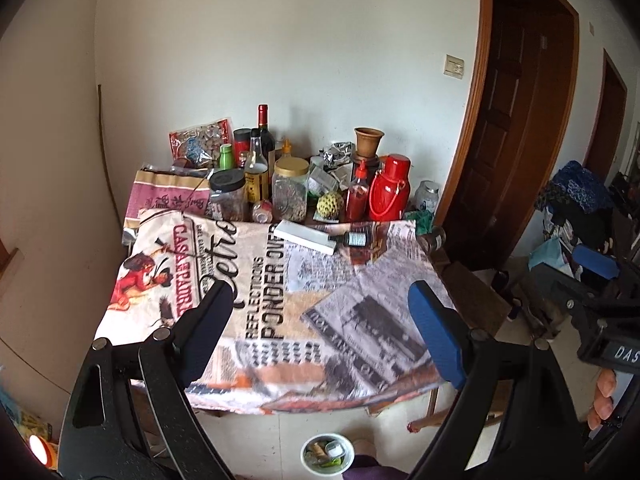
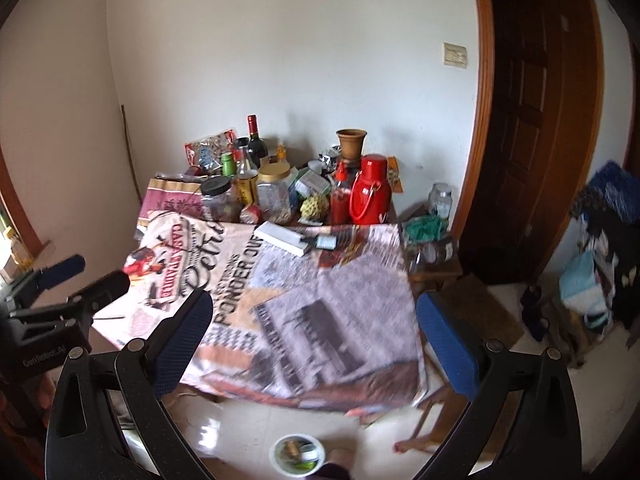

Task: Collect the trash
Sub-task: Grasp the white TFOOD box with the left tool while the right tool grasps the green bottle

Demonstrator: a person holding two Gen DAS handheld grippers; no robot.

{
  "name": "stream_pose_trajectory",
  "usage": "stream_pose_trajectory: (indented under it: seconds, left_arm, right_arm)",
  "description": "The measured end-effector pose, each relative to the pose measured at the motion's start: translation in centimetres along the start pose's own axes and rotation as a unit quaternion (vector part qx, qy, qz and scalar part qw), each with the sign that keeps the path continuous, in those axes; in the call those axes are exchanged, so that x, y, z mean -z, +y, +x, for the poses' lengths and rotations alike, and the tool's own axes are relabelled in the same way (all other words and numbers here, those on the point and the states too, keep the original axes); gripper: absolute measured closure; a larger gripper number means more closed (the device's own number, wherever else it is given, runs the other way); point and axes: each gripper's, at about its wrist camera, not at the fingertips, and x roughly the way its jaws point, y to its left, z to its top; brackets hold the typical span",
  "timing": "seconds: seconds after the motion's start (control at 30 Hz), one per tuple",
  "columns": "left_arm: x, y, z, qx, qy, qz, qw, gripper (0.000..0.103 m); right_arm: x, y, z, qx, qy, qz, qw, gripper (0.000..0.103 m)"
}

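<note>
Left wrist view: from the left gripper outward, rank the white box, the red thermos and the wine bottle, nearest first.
From the open left gripper:
1. White box, lying flat on the printed cloth, mid-table.
2. Red thermos, upright just past the cloth's far edge, to the right.
3. Wine bottle, upright in the back row by the wall, left of centre.
</note>
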Motion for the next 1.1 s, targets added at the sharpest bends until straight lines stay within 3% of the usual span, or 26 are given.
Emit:
stream_pose_trajectory:
  seconds: [0.23,0.63,0.77,0.93,1.1]
  left_arm:
    - [-4.6,-2.3,4.8,-0.022,-0.007,-0.046,0.9987,0.014]
    - [-6.6,-0.3,12.4,-0.051,0.023,-0.096,0.9938,0.014]
    - [-7.6,1.2,15.6,-0.048,0.035,-0.078,0.9951,0.014]
    - [-9.6,3.6,20.7,-0.012,0.060,-0.050,0.9969,0.014]
    - [-11.1,6.5,26.2,0.011,0.092,-0.059,0.9940,0.014]
  right_arm:
    - [-4.4,-2.8,4.7,-0.032,0.008,-0.053,0.998,0.000]
    - [-6.0,-3.9,12.2,-0.063,0.036,-0.061,0.995,0.001]
    - [-6.6,-3.9,15.5,-0.053,0.057,-0.029,0.997,0.001]
    - [-7.3,-3.3,19.9,-0.011,0.075,0.011,0.997,0.001]
    - [-7.8,-2.6,26.1,0.022,0.113,0.041,0.993,0.002]
